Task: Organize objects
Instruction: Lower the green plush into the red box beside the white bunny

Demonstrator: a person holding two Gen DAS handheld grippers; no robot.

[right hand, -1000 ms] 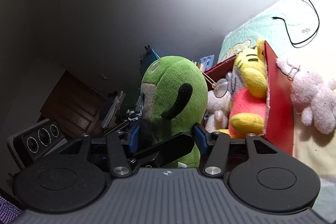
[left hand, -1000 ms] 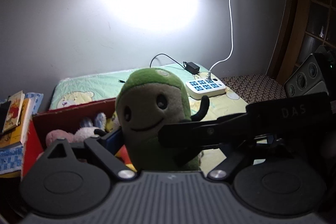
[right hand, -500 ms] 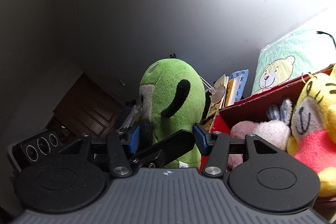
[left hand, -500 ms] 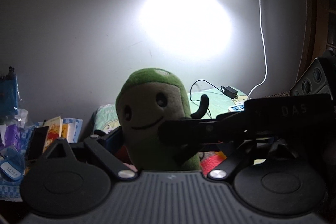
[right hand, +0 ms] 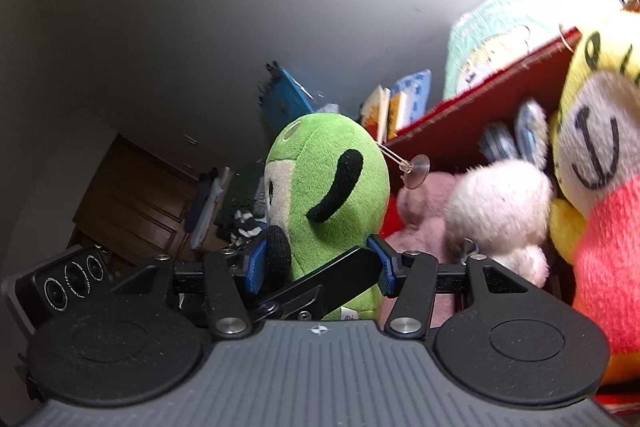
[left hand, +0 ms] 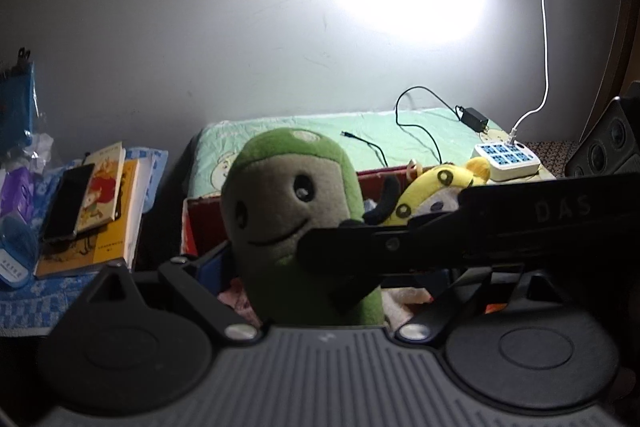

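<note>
A green plush toy (left hand: 288, 211) with a smiling beige face is held upright over the near left corner of a red box (left hand: 200, 223). My left gripper (left hand: 304, 279) is shut on its lower body. The right gripper's black body (left hand: 520, 227) crosses in front of it. In the right wrist view my right gripper (right hand: 318, 267) is shut on the same green plush toy (right hand: 320, 187), its blue pads (right hand: 254, 267) pressing both sides. The red box (right hand: 460, 123) holds a yellow tiger plush (right hand: 600, 147) and a white bunny plush (right hand: 496, 203).
Books (left hand: 108, 203) and a dark phone (left hand: 70, 203) lie on a blue cloth at the left. A green bedsheet (left hand: 320, 131) carries a white power strip (left hand: 506, 159) and a black cable. A speaker (left hand: 608, 143) stands at the right. A wooden cabinet (right hand: 132, 203) is behind.
Both grippers kept hold of the green plush and swung it toward the red box. The toys in the box now loom much closer in the right wrist view.
</note>
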